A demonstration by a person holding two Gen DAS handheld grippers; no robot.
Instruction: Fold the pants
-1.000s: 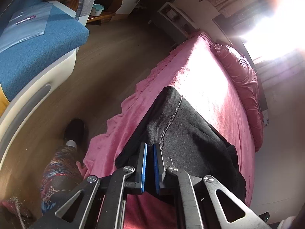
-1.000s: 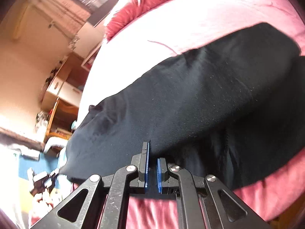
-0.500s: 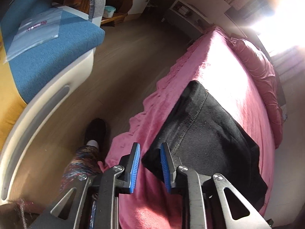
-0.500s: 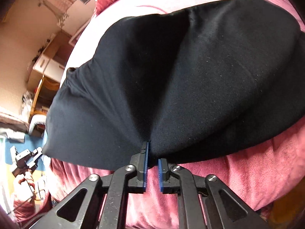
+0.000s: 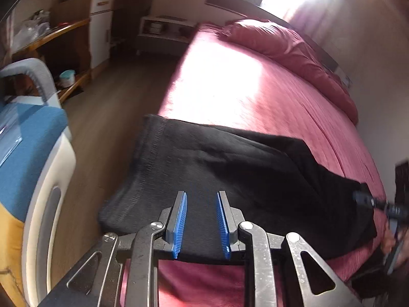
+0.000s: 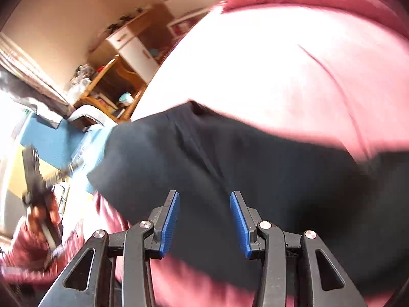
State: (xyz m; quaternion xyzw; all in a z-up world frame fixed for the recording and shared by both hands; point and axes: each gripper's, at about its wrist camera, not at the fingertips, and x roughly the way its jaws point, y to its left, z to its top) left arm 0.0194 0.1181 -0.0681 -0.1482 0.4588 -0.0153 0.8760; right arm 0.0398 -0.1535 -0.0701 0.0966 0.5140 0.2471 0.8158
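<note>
Left wrist view: the left hand-held gripper (image 5: 201, 221) points toward 12 o'clock over the near edge of the pants (image 5: 230, 179); its two blue pads (image 5: 180, 226) stand well apart, released, with nothing between them but the cloth lying below.
Right wrist view: the right hand-held gripper (image 6: 204, 223) likewise points toward 12 o'clock above the pants (image 6: 255, 179), its blue pads (image 6: 169, 226) spread wide, released, gripping nothing; the picture is smeared by motion.
Other gripper seen from the left: a dark gripper body (image 5: 388, 207) shows at 3 o'clock, at the far right end of the pants, blurred; its jaws cannot be made out from here.
Other gripper seen from the right: a dark, blurred gripper (image 6: 33, 176) shows at 9 o'clock, beyond the left end of the pants.
Pants: black, lying flat in a wide band across the near part of the bed (image 5: 268, 97), one end reaching the bed's left edge.
Containers: a small pale teal tub (image 5: 67, 75) sits on the low shelf of a wooden desk (image 5: 51, 34) at 10 o'clock; its contents cannot be seen.
Surface: a pink cover on the bed, with a pink pillow (image 5: 286, 48) at 1 o'clock and bright sunlight across the middle.
Room: wood floor (image 5: 112, 107) beside the bed, a blue-cushioned seat (image 5: 28, 138) at 9 o'clock, a white cabinet (image 5: 101, 25) at 11 o'clock.
</note>
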